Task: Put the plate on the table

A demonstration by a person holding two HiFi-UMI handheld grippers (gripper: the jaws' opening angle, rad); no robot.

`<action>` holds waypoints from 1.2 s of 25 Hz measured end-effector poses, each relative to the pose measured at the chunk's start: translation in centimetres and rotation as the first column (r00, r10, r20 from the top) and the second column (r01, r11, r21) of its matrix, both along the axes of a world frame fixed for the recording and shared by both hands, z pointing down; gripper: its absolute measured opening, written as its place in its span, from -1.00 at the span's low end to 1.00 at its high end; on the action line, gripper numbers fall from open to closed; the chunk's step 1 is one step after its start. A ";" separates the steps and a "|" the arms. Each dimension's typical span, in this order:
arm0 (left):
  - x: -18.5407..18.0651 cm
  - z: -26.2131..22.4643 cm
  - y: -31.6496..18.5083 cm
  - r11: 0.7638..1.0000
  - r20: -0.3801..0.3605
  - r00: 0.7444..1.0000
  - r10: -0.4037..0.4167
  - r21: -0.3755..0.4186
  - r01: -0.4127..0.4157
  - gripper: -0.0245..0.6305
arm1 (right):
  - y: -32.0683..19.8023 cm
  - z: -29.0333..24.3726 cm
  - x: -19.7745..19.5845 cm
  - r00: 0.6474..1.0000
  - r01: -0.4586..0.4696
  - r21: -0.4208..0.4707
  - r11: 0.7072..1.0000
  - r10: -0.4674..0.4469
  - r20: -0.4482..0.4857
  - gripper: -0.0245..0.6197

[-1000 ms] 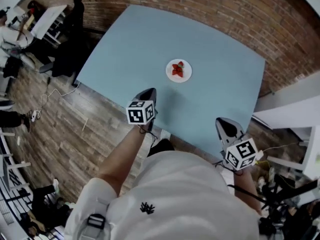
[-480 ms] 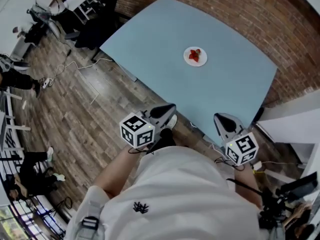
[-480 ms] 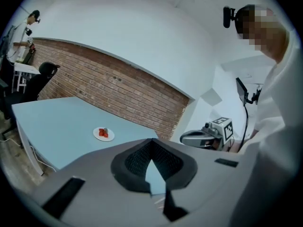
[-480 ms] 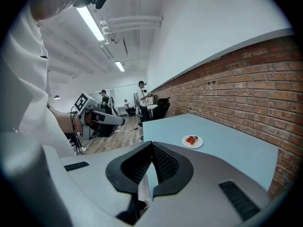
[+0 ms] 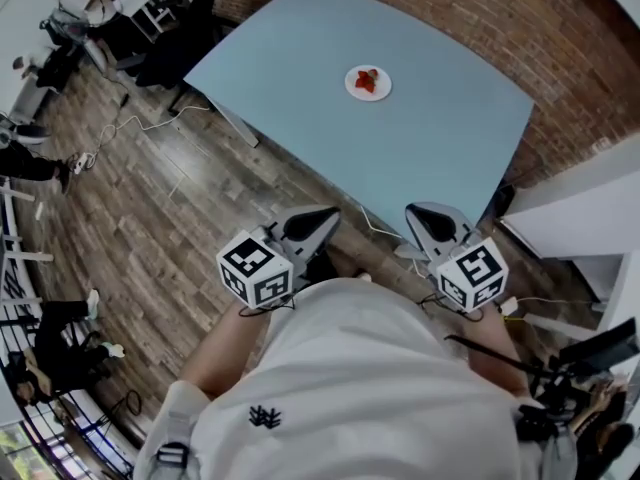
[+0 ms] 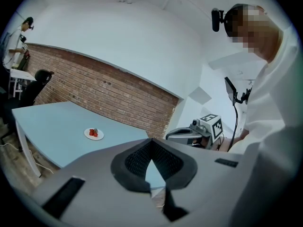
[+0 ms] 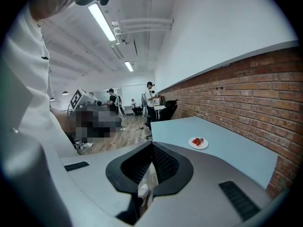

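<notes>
The plate (image 5: 368,82) is small, round and white, with a low rim. It carries a cluster of red strawberry pieces (image 5: 367,80) at its centre. It lies flat on the table (image 5: 430,148), towards the table's far half and well in from every edge. Nothing touches it.

The table has a plain light-blue top. Its far side runs close along a red brick wall (image 5: 565,63). Its near side borders a wood-plank floor (image 5: 150,218).

Left gripper (image 6: 151,142): the jaws are closed, tips touching, with only a thin wedge of gap behind the tips. Nothing is between them. The gripper is held off the table, short of its near edge and above the floor, well apart from the plate. In its own view the plate lies to the left of the jaws.

Right gripper (image 7: 151,145): the jaws are likewise pressed together at the tips and hold nothing. It is beside the left gripper, just short of the table's near edge. In its own view the plate lies to the right of the jaws.

Both marker cubes sit close to the person's white shirt (image 5: 360,388).
</notes>
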State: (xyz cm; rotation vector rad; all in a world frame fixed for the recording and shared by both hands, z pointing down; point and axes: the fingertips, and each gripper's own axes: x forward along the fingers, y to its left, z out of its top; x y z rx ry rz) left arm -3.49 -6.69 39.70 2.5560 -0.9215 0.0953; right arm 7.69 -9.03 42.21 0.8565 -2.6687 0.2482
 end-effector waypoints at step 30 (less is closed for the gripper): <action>1.1 1.8 0.4 0.996 0.019 1.000 -0.012 -0.086 0.013 -0.92 | 2.2 0.4 0.2 0.999 -0.039 -0.001 0.999 0.038 -0.034 -0.90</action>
